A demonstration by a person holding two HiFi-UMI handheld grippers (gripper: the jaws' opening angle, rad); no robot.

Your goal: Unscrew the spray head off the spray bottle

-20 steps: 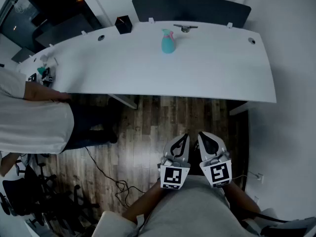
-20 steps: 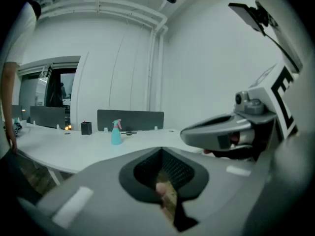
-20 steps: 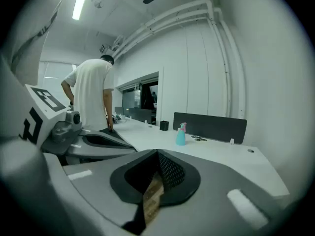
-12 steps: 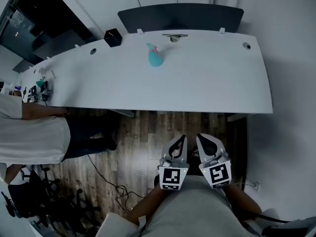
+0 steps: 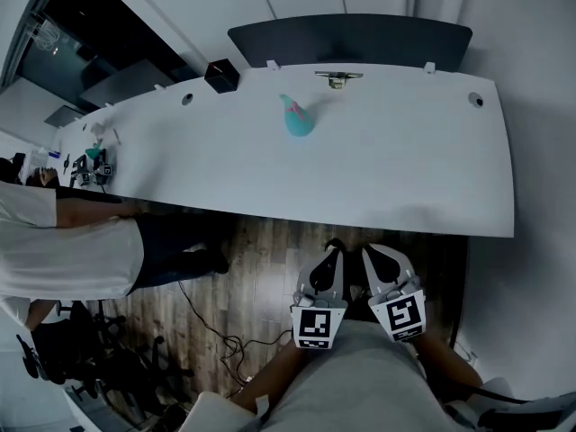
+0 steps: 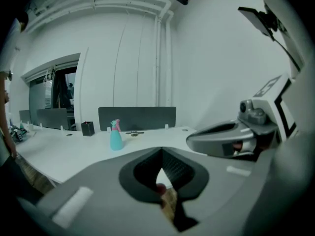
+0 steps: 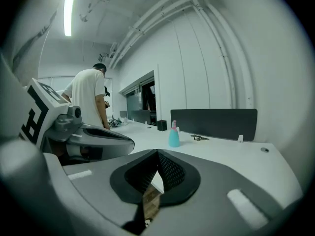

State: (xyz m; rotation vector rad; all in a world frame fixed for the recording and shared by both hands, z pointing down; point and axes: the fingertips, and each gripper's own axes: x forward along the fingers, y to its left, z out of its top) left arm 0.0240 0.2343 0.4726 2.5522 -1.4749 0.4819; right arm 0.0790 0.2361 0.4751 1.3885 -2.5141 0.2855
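A teal spray bottle (image 5: 296,121) with a pink spray head stands upright toward the back of the long white table (image 5: 405,178); it also shows small in the left gripper view (image 6: 116,137) and in the right gripper view (image 7: 174,136). My left gripper (image 5: 335,252) and right gripper (image 5: 369,250) are held side by side close to my body, over the wooden floor and short of the table's near edge. Both are shut with nothing between their jaws. The bottle is far ahead of them.
A person in a white shirt (image 5: 63,241) stands at the table's left end. A black box (image 5: 220,75) and a metal fitting (image 5: 338,79) sit near the back edge by a dark divider panel (image 5: 351,39). Office chairs (image 5: 63,358) and a cable (image 5: 216,331) lie on the floor at left.
The head view has shifted a little: the table and bottle sit slightly lower and to the right in the picture. Both grippers stay together, shut.
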